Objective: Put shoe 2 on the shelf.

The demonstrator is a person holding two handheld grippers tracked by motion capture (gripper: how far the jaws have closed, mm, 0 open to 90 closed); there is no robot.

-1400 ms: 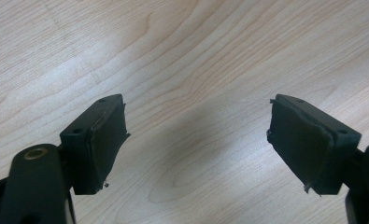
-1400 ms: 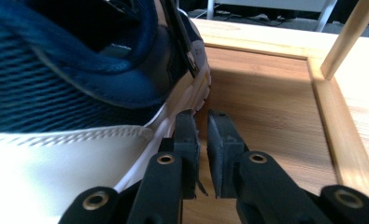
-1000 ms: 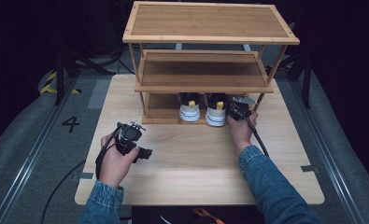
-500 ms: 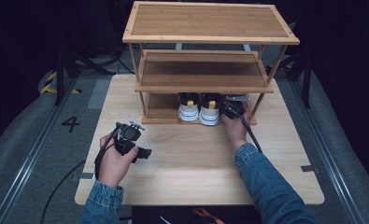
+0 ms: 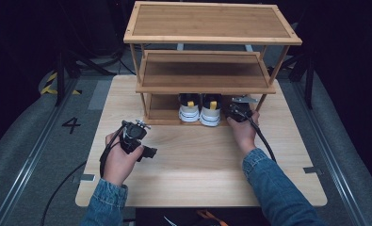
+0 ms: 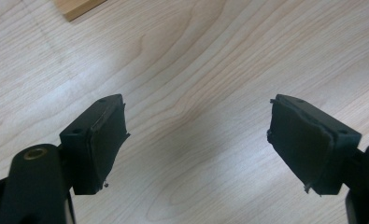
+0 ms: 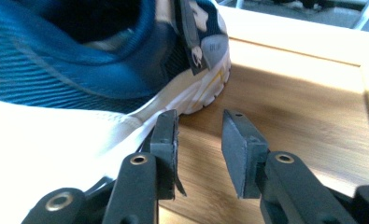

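It looked like a recording lab: black curtains all round, grey floor point(image 5: 28, 141) with a taped "4" point(image 5: 71, 125) at left, hazard tape point(image 5: 49, 84).

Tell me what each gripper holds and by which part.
Nothing is held. The right gripper, jaws just opened with nothing between them, sits beside the right shoe on the rack's bottom shelf. The left gripper is open over the table.

High view: above near table point(image 5: 198, 179) edge, facing forward-down, rack point(image 5: 207, 70) upper centre. Left gripper view: close, straight down on the tabletop. Right gripper view: close, level, sharing the rack's bottom shelf point(image 7: 303, 102) and shoe point(image 7: 102, 60).
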